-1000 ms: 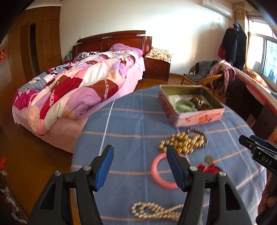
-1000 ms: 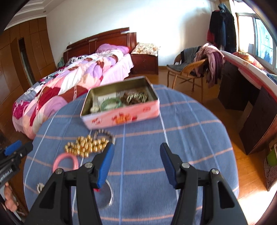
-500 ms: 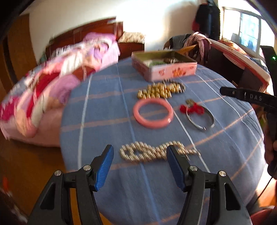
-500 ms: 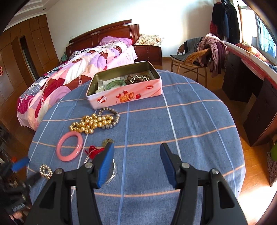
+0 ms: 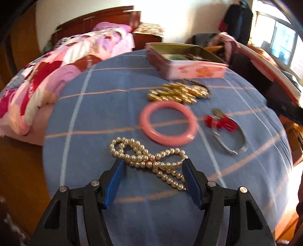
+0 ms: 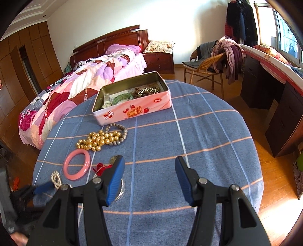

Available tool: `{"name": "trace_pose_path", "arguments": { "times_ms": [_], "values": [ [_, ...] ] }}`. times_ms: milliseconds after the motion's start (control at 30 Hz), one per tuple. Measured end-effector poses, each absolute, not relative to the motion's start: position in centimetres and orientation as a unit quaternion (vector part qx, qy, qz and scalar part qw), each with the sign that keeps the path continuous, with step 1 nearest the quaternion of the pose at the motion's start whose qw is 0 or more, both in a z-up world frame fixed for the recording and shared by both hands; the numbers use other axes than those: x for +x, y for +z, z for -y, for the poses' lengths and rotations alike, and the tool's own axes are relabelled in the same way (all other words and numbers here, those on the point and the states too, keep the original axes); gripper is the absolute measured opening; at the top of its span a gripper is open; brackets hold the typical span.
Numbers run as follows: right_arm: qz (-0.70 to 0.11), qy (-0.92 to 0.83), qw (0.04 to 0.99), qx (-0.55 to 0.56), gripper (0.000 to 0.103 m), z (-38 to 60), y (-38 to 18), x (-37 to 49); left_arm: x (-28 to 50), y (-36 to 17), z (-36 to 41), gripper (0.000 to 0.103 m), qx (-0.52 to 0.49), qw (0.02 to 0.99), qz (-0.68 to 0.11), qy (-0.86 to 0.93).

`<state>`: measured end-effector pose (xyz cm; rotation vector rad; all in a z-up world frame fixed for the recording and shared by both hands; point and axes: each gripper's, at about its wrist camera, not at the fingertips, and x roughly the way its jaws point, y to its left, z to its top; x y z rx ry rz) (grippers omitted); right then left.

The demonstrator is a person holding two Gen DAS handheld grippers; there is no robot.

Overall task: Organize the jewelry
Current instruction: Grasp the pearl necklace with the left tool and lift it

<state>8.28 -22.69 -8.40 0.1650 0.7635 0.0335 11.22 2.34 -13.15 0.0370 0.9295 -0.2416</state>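
Left wrist view shows the left hand-held gripper (image 5: 152, 163), jaws apart, straddling the pearl necklace (image 5: 149, 160) on the desk (image 5: 113, 106); I judge a central, bunched grasp best before transfer to the tin (image 5: 189, 66).

A white wall (image 6: 113, 17) closes the far side of the room. Against it stands a bed (image 6: 90, 75) with a dark wooden headboard (image 6: 109, 37) and a patchwork quilt of pink, purple and red. A wooden nightstand (image 6: 161, 60) sits just right of the bed. Tall wooden wardrobes (image 6: 24, 62) line the left side. A wicker chair (image 6: 204, 70) draped with clothes stands far right, near a bright window (image 6: 284, 37). The floor (image 6: 270, 170) is glossy wood, sunlit at near right.
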Motion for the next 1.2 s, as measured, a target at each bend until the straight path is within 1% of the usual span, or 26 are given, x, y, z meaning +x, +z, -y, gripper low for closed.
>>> {"name": "trace_pose_path", "arguments": {
  "times_ms": [167,333,433,533,600,633,733,833,900,933,967,1033,1067,1133,1200],
  "values": [
    [-0.379,0.020,0.921,0.088,0.059,22.8,-8.8,8.8,11.7,-12.0,-4.9,0.063,-0.064,0.884,-0.448,-0.116],
    [-0.389,0.028,0.916,0.090,0.059,22.2,-9.4,9.5,12.1,-12.8,-4.9,0.063,-0.085,0.880,-0.460,-0.076],
    [-0.390,0.034,0.916,0.083,0.059,21.7,-9.5,9.4,13.0,-13.1,-3.7,0.063,-0.077,0.880,-0.466,-0.051],
    [-0.391,0.033,0.916,0.082,0.059,21.7,-9.7,9.4,13.7,-13.3,-2.7,0.063,-0.043,0.884,-0.464,-0.038],
    [-0.395,0.029,0.914,0.088,0.059,22.1,-9.9,9.6,14.0,-13.4,-1.6,0.040,0.003,0.891,-0.452,-0.043],
    [-0.397,0.028,0.913,0.092,0.059,22.4,-10.0,9.7,14.0,-13.4,-1.4,0.018,0.020,0.893,-0.447,-0.050],
    [-0.405,0.032,0.908,0.101,0.059,22.8,-10.3,9.7,14.2,-13.4,-2.4,0.012,0.010,0.889,-0.448,-0.090],
    [-0.408,0.040,0.907,0.102,0.059,22.5,-10.4,9.8,14.2,-13.4,-3.6,0.012,-0.012,0.888,-0.447,-0.104],
    [-0.411,0.049,0.905,0.101,0.058,22.1,-10.6,9.9,13.7,-13.0,-4.4,0.010,-0.022,0.893,-0.437,-0.109],
    [-0.413,0.054,0.903,0.102,0.057,21.9,-10.6,10.0,13.4,-12.5,-4.4,0.005,-0.024,0.896,-0.430,-0.112],
    [-0.415,0.059,0.902,0.103,0.056,21.6,-10.7,10.1,13.1,-12.0,-4.6,0.005,-0.026,0.899,-0.421,-0.114],
    [-0.418,0.071,0.900,0.101,0.048,21.0,-10.8,10.2,12.8,-11.0,-4.6,0.005,-0.027,0.907,-0.403,-0.117],
    [-0.420,0.079,0.899,0.098,0.046,20.6,-10.8,10.2,12.6,-10.5,-4.7,0.005,-0.027,0.910,-0.395,-0.119],
    [-0.424,0.099,0.896,0.087,0.035,19.4,-11.0,10.2,12.9,-9.9,-4.5,0.005,-0.034,0.913,-0.388,-0.125],
    [-0.431,0.118,0.891,0.084,0.028,18.3,-11.2,10.1,12.9,-9.6,-4.4,0.005,-0.037,0.914,-0.384,-0.128]
  ]
}}
